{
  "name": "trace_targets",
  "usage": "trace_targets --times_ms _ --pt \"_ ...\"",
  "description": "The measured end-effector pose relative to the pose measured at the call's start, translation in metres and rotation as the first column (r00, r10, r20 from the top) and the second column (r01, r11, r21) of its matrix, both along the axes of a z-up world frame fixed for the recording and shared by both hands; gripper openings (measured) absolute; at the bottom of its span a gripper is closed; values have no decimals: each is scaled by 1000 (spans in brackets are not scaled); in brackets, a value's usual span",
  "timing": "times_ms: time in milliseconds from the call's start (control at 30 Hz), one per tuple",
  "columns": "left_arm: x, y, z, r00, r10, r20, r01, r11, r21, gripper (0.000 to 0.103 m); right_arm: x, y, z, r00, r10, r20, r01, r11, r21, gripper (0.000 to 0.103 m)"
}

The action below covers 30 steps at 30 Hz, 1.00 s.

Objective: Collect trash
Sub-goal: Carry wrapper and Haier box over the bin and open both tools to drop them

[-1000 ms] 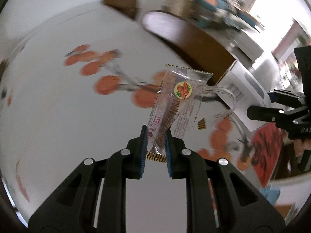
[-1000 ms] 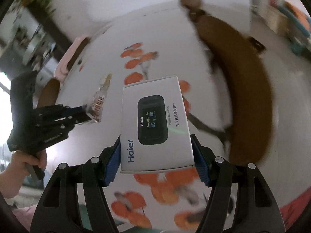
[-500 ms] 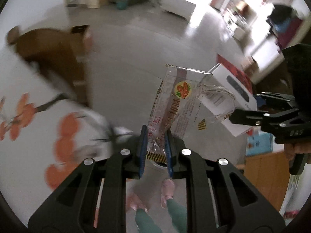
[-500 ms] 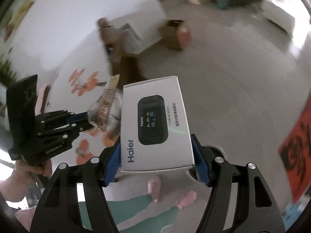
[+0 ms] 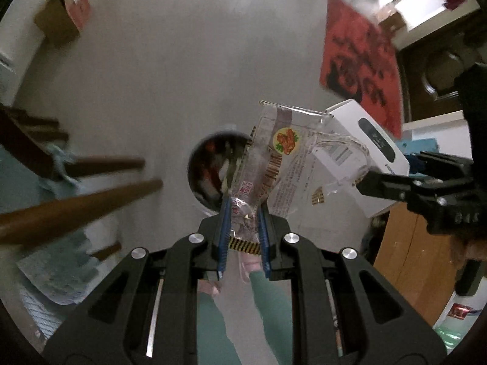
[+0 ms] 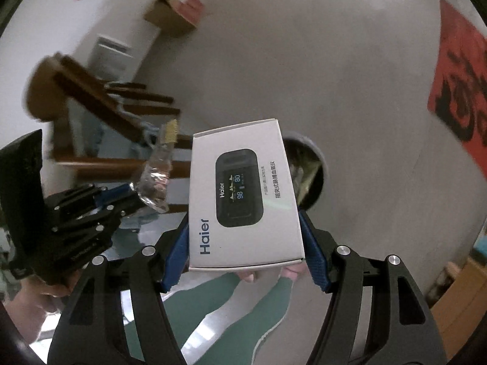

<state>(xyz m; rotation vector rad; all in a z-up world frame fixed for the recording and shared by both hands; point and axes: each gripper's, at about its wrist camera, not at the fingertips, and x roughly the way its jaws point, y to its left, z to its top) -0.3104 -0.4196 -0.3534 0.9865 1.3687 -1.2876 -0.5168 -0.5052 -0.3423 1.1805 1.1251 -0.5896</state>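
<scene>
The left tongs (image 5: 243,231) were clenched on the lower end of a clear wrapper (image 5: 274,164), which stood up from the pads toward the upper right of the left view, long axis along the fingers, printed face to the camera. The right tongs (image 6: 246,243) were clamped on the two long sides of a white box (image 6: 243,194); its long axis ran up the frame, the far end tilted a little right, the printed face toward the lens.

Both pieces hung over the floor (image 5: 182,60), above a round bin (image 5: 213,170) that sat at centre frame, already holding scraps. In the right view the bin (image 6: 307,176) peeked out from behind the box's right edge.

To drop well, I judged each piece should be centred over the bin's mouth before release. The box needed its narrow end leading so it would not catch the rim. The light wrapper could drift or cling to a pad, so a low release seemed wise.
</scene>
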Motion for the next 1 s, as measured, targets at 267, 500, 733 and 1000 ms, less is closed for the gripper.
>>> trace_targets --times_ms 267,500,733,1000 --pt "7 -3 -150 1000 -19 17 15 982 186 15 8 -5 -143 996 -83 -40 87 989 117 66" --pt "9 -7 -240 999 -43 20 36 963 268 15 14 -10 -226 991 -110 -72 121 980 159 66" --pt "-2 -19 -274 996 -87 30 76 961 267 51 19 -13 -271 987 -146 -73 158 967 199 73" --pt "2 -13 -251 1000 -30 6 28 970 242 56 -10 -14 -259 971 -226 -80 238 949 206 82"
